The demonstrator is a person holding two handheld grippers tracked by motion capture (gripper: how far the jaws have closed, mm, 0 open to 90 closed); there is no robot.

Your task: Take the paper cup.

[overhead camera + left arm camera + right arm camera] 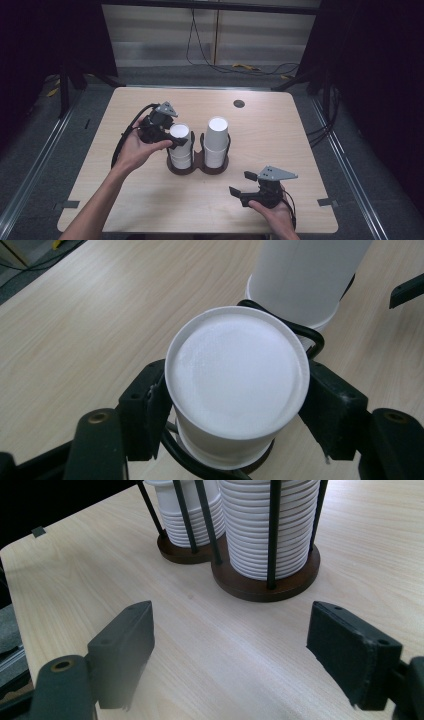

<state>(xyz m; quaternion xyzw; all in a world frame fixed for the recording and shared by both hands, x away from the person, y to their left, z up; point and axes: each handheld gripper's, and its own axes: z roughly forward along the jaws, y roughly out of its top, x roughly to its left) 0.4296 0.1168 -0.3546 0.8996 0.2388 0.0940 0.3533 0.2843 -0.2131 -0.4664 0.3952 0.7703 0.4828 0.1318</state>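
Note:
Two stacks of upside-down white paper cups stand in a dark double holder (197, 169) with thin black rods, at the table's middle. My left gripper (178, 139) is shut on the top cup (179, 132) of the left stack. In the left gripper view both pads (150, 410) press the sides of that cup (235, 375), just under its flat white bottom. The taller right stack (217, 137) stands beside it, untouched. My right gripper (241, 183) rests near the table's front right, open, with bare wood between its jaws (230, 650); it faces the holder's base (265, 587) and the ribbed stacks (270, 530).
The light wooden table (280, 135) has a small dark round hole (239, 104) at the back right. Black curtains and cables lie beyond the far edge. Bare tabletop spreads left and right of the holder.

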